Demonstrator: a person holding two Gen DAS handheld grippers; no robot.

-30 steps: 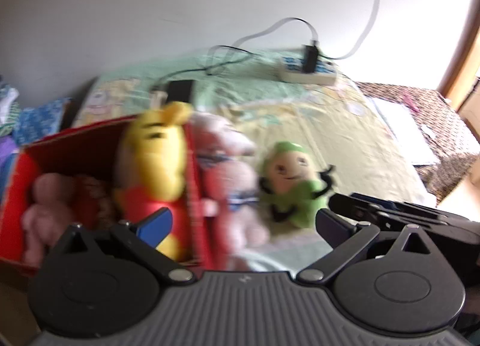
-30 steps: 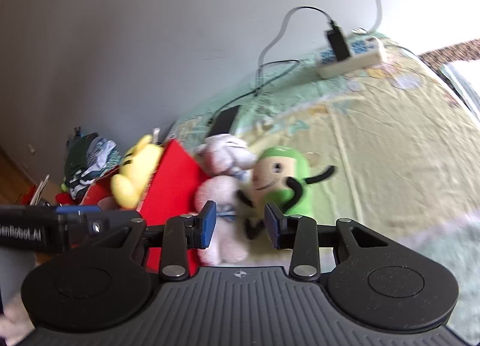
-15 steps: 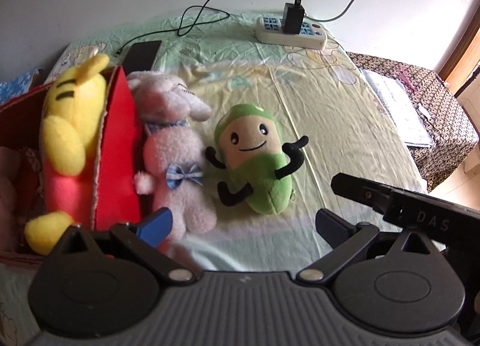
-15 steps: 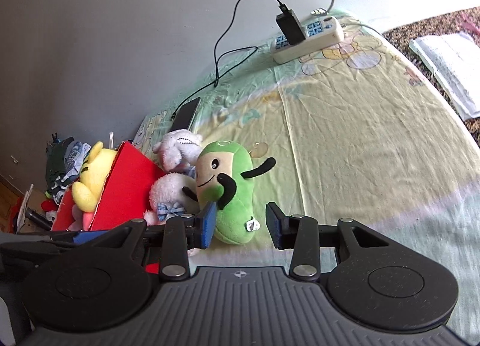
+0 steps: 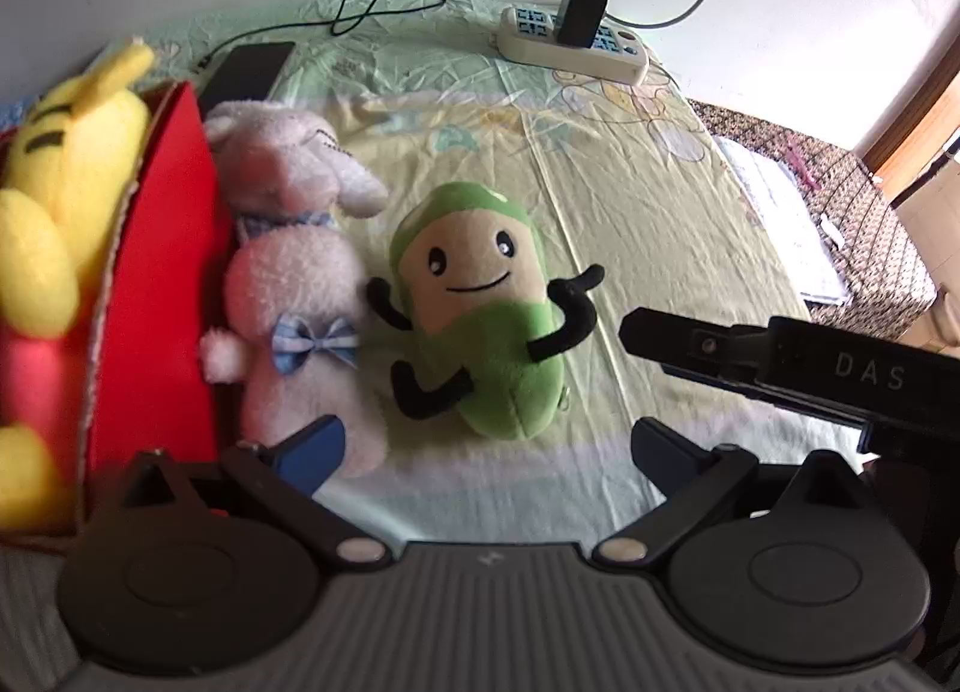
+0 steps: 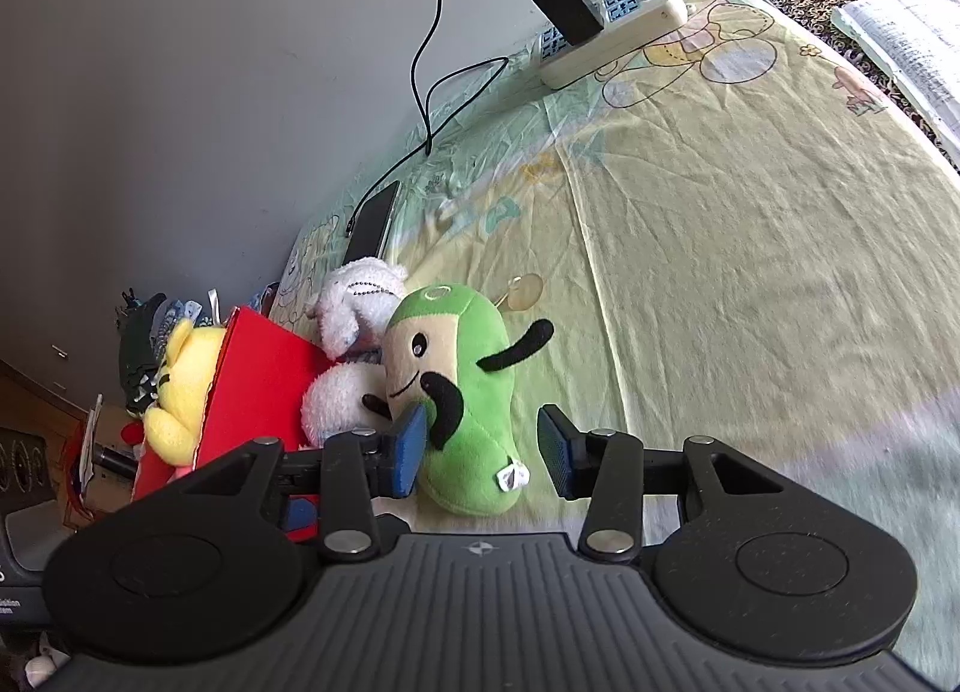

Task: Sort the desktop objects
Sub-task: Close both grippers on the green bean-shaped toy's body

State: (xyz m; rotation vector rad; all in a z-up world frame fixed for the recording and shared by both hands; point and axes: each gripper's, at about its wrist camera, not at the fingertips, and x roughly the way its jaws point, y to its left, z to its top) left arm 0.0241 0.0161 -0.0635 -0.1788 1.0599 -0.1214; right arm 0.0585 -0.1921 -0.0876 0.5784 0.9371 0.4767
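- "DAS" in pale capital letters stands on the black body of the right gripper (image 5: 864,374), at the right edge of the left wrist view.
- Small white lettering at the lower left edge of the right wrist view is too cut off to read.

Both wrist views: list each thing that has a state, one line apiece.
green plush: lying face-up on the sheet, ungrasped.
right hand-held gripper: open, fingers either side of the green plush's lower end.
left hand-held gripper: open, empty.
pink plush: lying against the red box, outside.
yellow plush: inside the red box.
charger: plugged into the power strip.
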